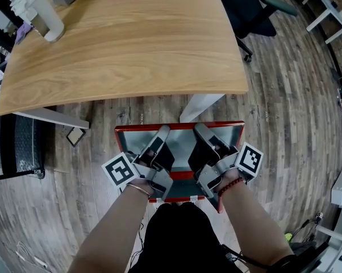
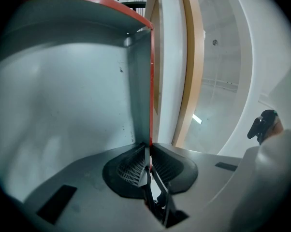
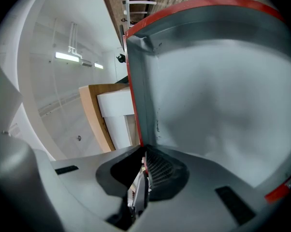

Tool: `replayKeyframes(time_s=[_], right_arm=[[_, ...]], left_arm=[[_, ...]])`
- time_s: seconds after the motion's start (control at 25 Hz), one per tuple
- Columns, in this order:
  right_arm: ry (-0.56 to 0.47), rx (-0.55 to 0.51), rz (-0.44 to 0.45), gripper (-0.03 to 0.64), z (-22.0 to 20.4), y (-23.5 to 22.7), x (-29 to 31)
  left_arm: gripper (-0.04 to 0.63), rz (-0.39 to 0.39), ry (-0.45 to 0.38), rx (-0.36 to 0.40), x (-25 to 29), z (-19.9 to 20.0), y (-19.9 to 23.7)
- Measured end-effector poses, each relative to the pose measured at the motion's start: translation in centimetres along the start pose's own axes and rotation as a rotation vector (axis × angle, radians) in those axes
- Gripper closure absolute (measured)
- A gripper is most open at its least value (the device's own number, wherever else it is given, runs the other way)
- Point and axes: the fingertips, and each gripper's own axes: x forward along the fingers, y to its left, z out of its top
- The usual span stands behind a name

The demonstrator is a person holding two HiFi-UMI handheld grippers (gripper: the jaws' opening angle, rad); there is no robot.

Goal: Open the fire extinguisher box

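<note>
The red fire extinguisher box (image 1: pixel 159 199) stands on the wooden floor right in front of me, its lid (image 1: pixel 179 144) swung up with the grey inner face showing. My left gripper (image 1: pixel 159 138) is shut on the lid's side rim. In the left gripper view that thin red rim (image 2: pixel 151 81) runs straight down between the pads of the left gripper (image 2: pixel 149 151). My right gripper (image 1: pixel 203 136) is shut on the lid's other side. In the right gripper view the red rim (image 3: pixel 134 105) passes into the right gripper (image 3: pixel 144 153), with the grey panel (image 3: pixel 218 105) to the right.
A large wooden table (image 1: pixel 125 38) on a white leg (image 1: pixel 199 104) stands just beyond the box. A white container (image 1: pixel 43 16) sits on its far left corner. A black office chair (image 1: pixel 247 10) is at the back right, a dark bin (image 1: pixel 20 147) on the left.
</note>
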Motion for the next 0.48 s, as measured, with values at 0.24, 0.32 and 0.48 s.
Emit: replayKeyframes(time_s=[0.24,0.32,0.48], right_arm=[[-0.013,0.023,0.027,0.588,0.08,-0.16,-0.01],[-0.007,0.026,0.04,0.588,0.06,-0.11,0.02],[0.002,0.004,0.053,0.588,0.07,0.01,0.11]], left_arm=[[0.554,-0.005,-0.01,0.008,0.01,-0.02,0.06],[0.555,-0.006,-0.011,0.007,-0.06,-0.02,0.12],[0.555,-0.008,-0.008,0.009,-0.08,0.02,0.15]])
